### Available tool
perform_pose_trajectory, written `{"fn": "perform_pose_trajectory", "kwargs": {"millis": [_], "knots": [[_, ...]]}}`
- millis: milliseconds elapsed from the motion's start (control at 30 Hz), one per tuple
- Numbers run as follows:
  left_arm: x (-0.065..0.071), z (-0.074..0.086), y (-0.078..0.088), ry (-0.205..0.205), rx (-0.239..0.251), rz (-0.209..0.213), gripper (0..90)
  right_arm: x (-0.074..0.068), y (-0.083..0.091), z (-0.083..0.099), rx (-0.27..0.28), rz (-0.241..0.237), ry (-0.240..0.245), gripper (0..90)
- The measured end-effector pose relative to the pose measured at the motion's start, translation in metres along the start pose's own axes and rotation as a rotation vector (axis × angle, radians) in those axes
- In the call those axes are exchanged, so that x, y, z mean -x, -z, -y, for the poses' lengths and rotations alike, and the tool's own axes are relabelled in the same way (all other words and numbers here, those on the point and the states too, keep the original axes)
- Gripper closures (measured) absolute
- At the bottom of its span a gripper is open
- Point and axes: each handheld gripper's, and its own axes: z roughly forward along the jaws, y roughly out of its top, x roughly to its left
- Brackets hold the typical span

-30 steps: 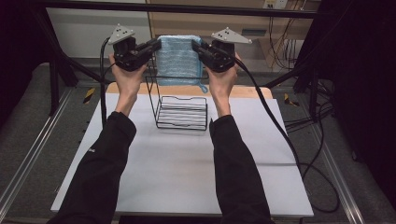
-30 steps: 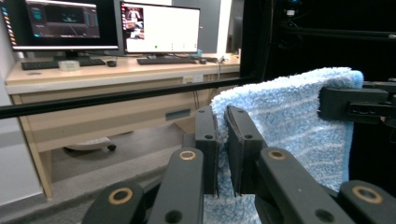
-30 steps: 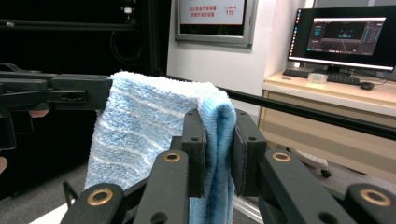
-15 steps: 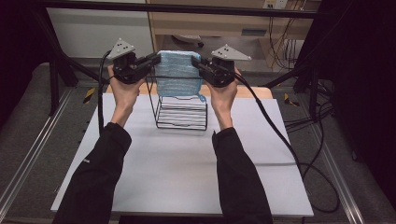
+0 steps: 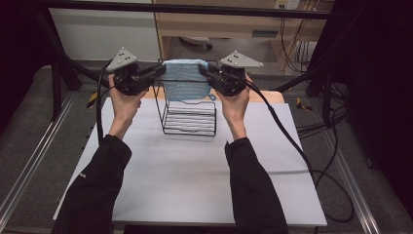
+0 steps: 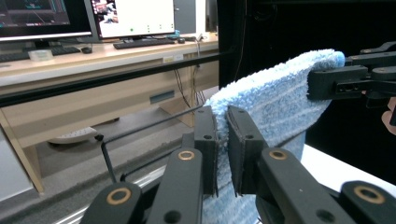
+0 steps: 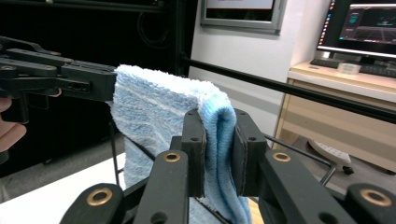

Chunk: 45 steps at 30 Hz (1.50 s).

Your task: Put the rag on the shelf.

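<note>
A folded light-blue towel point(image 5: 185, 78) hangs stretched between my two grippers, just above a black wire rack point(image 5: 190, 119) on the white table. The rack's top bar crosses the towel's front; whether they touch I cannot tell. My left gripper point(image 5: 158, 73) is shut on the towel's left upper corner. My right gripper point(image 5: 205, 73) is shut on its right upper corner. In the left gripper view the towel point(image 6: 275, 102) runs from my jaws to the other gripper point(image 6: 345, 79). In the right gripper view the folded edge point(image 7: 219, 135) sits pinched between the pads.
The white table top point(image 5: 185, 170) spreads out in front of the rack. A black cable point(image 5: 292, 141) trails off the right gripper across the table's right side. A black frame bar point(image 5: 219, 9) spans the back, with a wooden desk point(image 6: 93, 60) behind it.
Both hands have come down and slightly toward me with the towel, so it now hangs lower, against the rack's top bar. Both grips stay as they were.
</note>
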Motion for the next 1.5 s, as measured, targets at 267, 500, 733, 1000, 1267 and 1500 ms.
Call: {"fn": "perform_pose_trajectory", "kwargs": {"millis": [267, 500, 733, 1000, 1267, 1500], "knots": [[0.004, 0.002, 0.007, 0.005, -0.027, 0.019, 82.5, -0.003, 0.007, 0.001, -0.036, -0.043, 0.016, 77.8], [0.009, 0.005, 0.011, 0.008, -0.055, 0.023, 81.9, -0.004, 0.012, 0.003, -0.073, -0.076, 0.009, 77.8], [0.006, -0.001, 0.016, 0.054, -0.074, 0.008, 76.1, -0.005, 0.013, 0.006, -0.094, -0.102, 0.019, 78.3], [-0.006, -0.028, 0.016, 0.155, -0.068, -0.046, 79.4, -0.005, 0.015, 0.011, -0.097, -0.118, 0.018, 78.1], [0.003, -0.036, -0.009, 0.135, -0.143, -0.038, 87.1, -0.006, 0.016, 0.012, -0.105, -0.121, 0.036, 77.6], [0.01, -0.026, -0.011, 0.103, -0.179, -0.005, 89.4, -0.006, 0.017, 0.014, -0.107, -0.128, 0.034, 76.8]]}}
